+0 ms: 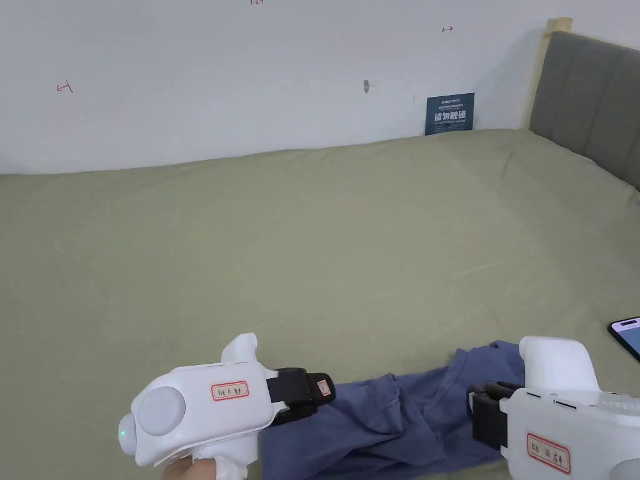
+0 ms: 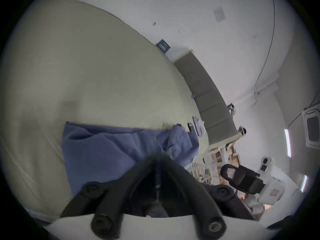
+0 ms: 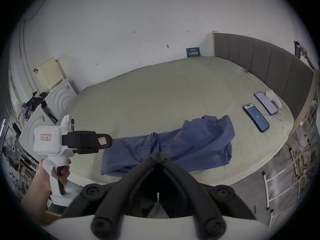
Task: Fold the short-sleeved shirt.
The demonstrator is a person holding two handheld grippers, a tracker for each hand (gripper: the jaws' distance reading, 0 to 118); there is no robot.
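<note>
A crumpled blue short-sleeved cotton shirt [image 1: 400, 415] lies bunched on the near part of an olive-green sheeted bed [image 1: 325, 250]. Its long axis runs left to right, parallel to the bed's near edge. The right gripper view shows the whole garment [image 3: 174, 146], its right end heaped higher and its left end flatter, close to the near edge of the bed; the head view cuts off the shirt's near side.

The left gripper [image 1: 312, 390], white-bodied with black fingers, is held over the shirt's left end. In the right gripper view the left gripper [image 3: 105, 141] shows its fingers pressed together with no cloth between them, and a hand [image 3: 57, 172] grips its handle. In the left gripper view its own fingers [image 2: 149, 164] also meet at the tips above the cloth.

The right gripper [image 1: 478, 412] is at the shirt's right end; its fingers [image 3: 152, 160] are pressed together, empty, in its own view.

Far of the shirt the bed is bare up to the white wall [image 1: 250, 81]. The right gripper view adds two dark smartphones [image 3: 256, 120] and a small white object [image 3: 273, 99] on the bed, right of the shirt, near the grey padded headboard [image 1: 587, 94]; the head view shows a corner of one smartphone.
</note>
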